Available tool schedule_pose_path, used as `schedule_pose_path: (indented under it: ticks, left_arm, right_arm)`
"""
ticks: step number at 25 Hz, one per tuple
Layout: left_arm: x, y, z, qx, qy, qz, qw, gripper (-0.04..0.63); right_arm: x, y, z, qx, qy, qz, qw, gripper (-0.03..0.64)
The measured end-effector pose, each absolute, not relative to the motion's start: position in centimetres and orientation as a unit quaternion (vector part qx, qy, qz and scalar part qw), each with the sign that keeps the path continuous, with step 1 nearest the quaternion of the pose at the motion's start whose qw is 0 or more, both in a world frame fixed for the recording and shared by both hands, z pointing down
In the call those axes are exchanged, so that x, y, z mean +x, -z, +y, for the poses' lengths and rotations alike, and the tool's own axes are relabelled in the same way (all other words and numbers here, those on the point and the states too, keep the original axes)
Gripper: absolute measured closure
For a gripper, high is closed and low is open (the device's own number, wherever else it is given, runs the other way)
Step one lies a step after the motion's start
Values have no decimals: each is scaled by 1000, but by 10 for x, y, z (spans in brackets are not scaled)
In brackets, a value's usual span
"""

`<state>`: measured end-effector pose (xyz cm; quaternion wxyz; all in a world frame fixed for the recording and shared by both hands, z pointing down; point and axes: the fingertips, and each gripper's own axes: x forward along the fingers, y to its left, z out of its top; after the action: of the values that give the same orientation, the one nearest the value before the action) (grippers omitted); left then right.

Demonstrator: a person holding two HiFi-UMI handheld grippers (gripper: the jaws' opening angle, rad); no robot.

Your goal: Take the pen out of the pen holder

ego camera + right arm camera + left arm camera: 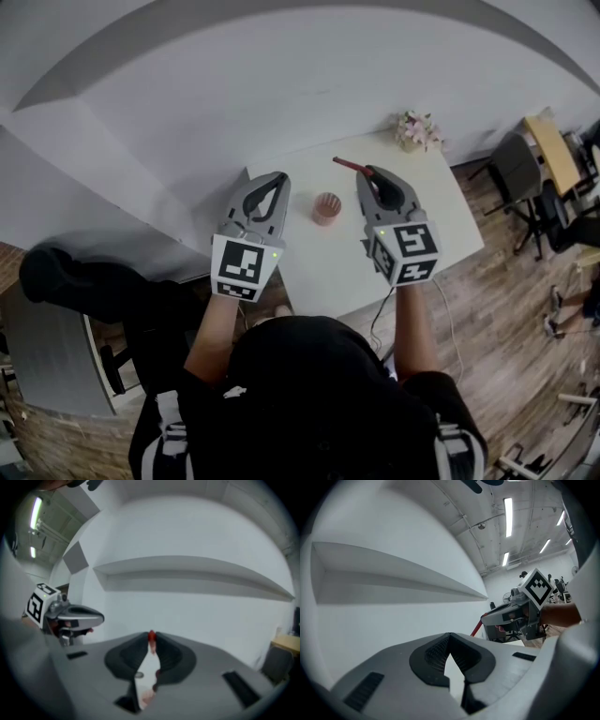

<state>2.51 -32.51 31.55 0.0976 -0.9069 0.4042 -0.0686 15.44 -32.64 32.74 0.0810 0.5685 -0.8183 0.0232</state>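
A pinkish pen holder (326, 208) stands on the white table (422, 234). Above and behind it, my right gripper (368, 172) is shut on a red pen (347, 165), which sticks out to the left of the jaws, clear of the holder. In the right gripper view the pen (151, 638) shows as a red tip pinched between the jaw tips of the right gripper (151, 634). My left gripper (279, 176) hovers left of the holder with its tips together and nothing in them; the left gripper (450, 635) looks at the wall, with the pen (477, 628) off to its right.
A small pot of flowers (417, 131) sits at the table's far right corner. A white wall with a ledge runs behind the table. Chairs and a desk (553, 150) stand on the wooden floor at the right. A cable (382, 309) hangs off the table's near edge.
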Motion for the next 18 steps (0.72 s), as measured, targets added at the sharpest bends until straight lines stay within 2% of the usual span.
schedule_pose_path:
  ticks: [18]
  left_arm:
    - [25, -301, -311, -908, 56, 401, 108, 577]
  right_arm:
    - [149, -309, -310, 565, 4, -822, 70, 546]
